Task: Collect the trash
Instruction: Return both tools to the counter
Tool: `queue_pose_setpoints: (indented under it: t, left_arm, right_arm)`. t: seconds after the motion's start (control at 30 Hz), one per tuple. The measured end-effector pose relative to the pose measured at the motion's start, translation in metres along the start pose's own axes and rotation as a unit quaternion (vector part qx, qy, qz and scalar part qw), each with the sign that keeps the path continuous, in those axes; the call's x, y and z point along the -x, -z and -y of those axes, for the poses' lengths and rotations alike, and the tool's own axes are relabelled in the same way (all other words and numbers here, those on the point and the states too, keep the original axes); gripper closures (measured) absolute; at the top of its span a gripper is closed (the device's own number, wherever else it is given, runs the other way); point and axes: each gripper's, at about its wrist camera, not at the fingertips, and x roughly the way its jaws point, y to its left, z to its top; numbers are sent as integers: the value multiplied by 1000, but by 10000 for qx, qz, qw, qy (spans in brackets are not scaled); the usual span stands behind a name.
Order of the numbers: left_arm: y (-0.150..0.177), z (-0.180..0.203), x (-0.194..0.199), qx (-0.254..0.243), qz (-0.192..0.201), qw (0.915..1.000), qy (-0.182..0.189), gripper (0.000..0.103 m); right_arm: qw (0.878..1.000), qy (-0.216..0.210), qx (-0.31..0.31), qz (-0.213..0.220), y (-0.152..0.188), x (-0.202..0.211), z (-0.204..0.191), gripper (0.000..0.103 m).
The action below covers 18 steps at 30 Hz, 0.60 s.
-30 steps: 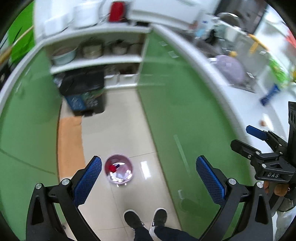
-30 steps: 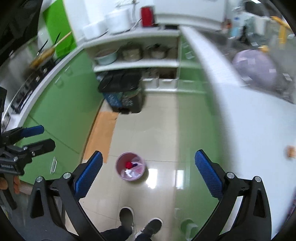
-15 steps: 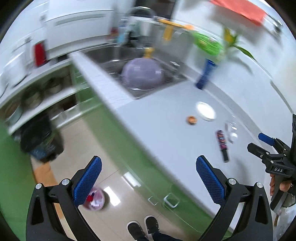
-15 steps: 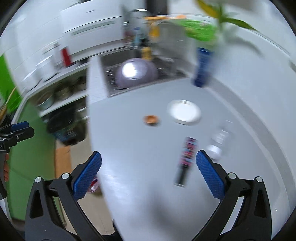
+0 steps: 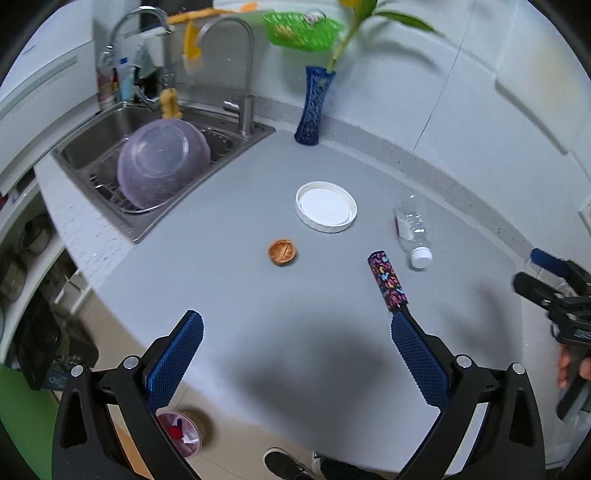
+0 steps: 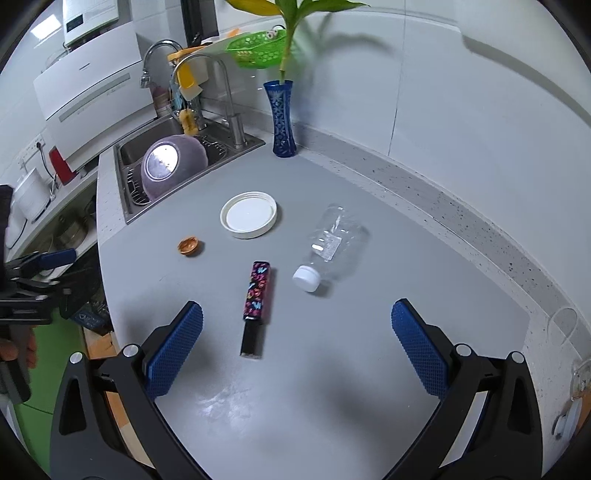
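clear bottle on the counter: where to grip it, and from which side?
Grip the clear bottle across its mid-body, coming down from above with the open right gripper. It lies on its side, white cap toward the gripper, so the long axis runs away from it; fingers straddling the round body should hold better than pinching the cap.

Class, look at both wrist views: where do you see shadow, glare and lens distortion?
Left wrist view: a broad dark shadow lies on the grey counter between the jaws; the counter edge bows, fisheye style. Right wrist view: a bright glare spot sits on the purple bowl in the sink; the plant casts a shadow on the white wall.
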Motion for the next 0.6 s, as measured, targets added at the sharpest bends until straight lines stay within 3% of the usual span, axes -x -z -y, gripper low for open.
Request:
queue_pose_setpoints:
  t: [0.27,0.6]
  left_arm:
    - [-31,5,-69,-55,-391,9992,-104,5]
    - [-53,-4,-128,-109,-630,9977,-245,6]
  right_arm:
    - [9999,-17,-45,-140,-19,-27,19,3]
    - [9991,18,-25,-422,-25,-61,36,3]
